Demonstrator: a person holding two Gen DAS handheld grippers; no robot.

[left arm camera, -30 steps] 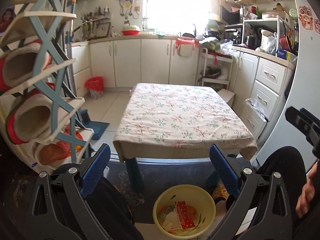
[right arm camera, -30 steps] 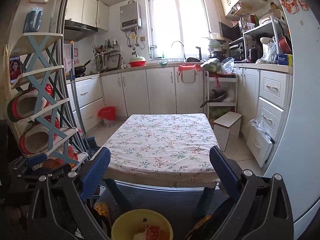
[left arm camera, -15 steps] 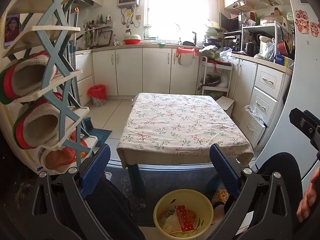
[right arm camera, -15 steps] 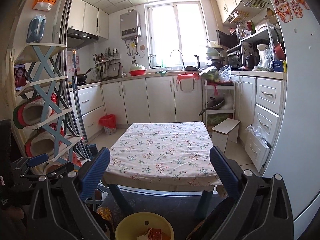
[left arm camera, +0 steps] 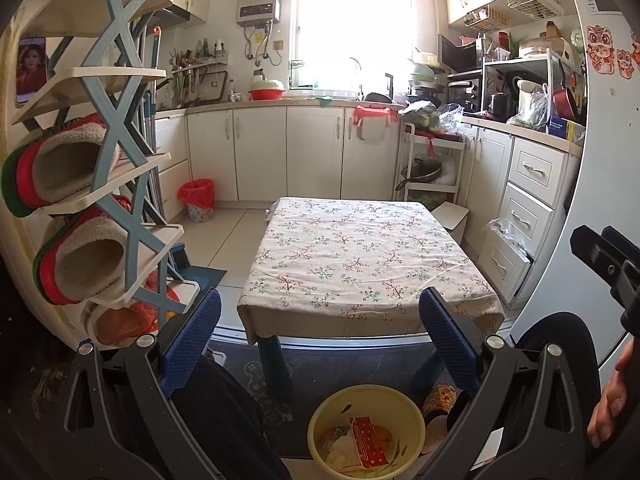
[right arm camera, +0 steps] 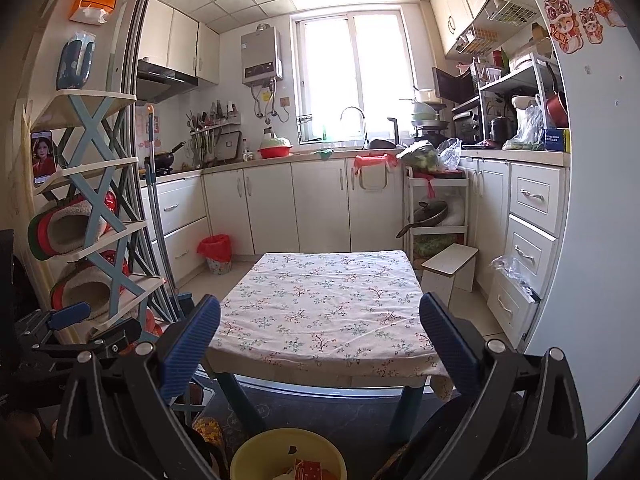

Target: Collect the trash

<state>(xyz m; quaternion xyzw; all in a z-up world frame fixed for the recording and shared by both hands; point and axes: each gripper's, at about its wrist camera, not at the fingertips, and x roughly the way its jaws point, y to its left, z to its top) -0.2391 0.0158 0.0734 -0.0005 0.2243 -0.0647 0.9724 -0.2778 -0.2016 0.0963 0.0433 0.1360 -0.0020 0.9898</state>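
Far left, a cream shoe rack [left arm camera: 100,184] w/ blue X-braces holds fuzzy red-trimmed slippers [left arm camera: 68,160] on its shelves; a phone [left arm camera: 31,68] w/ a lit screen leans on an upper shelf. Mop handle [right arm camera: 158,216] stands just beside the rack. Further back on the floor, by the cabinets, a small bin w/ red liner [left arm camera: 198,200].

Left gripper [left arm camera: 320,340]: both blue pads spread wide apart, nothing between them, held above the floor in front of the table. Right gripper [right arm camera: 320,340]: same, blue pads far apart, empty. It also shows at the right edge of the left wrist view as a black tip, w/ the person's hand [left arm camera: 612,396] below it.

Centre: low table [left arm camera: 360,264] w/ floral cloth, blue legs, its top bare in both views. Under its near edge, on a dark mat [left arm camera: 340,364], sits a yellow basin [left arm camera: 366,432] – the trash is in there: a red carton [left arm camera: 368,436], pale scraps and orange bits. Basin lies low between the left gripper's fingers [left arm camera: 192,336], well below them. In the right wrist view only its top rim shows at the bottom edge.

Right of the table: small white stool [right arm camera: 452,268], a trolley w/ a pan [right arm camera: 428,216], then white drawers [left arm camera: 528,208] along the counter, a plastic bag hanging from one. Far right, a white fridge door [right arm camera: 592,160] w/ red cartoon stickers.
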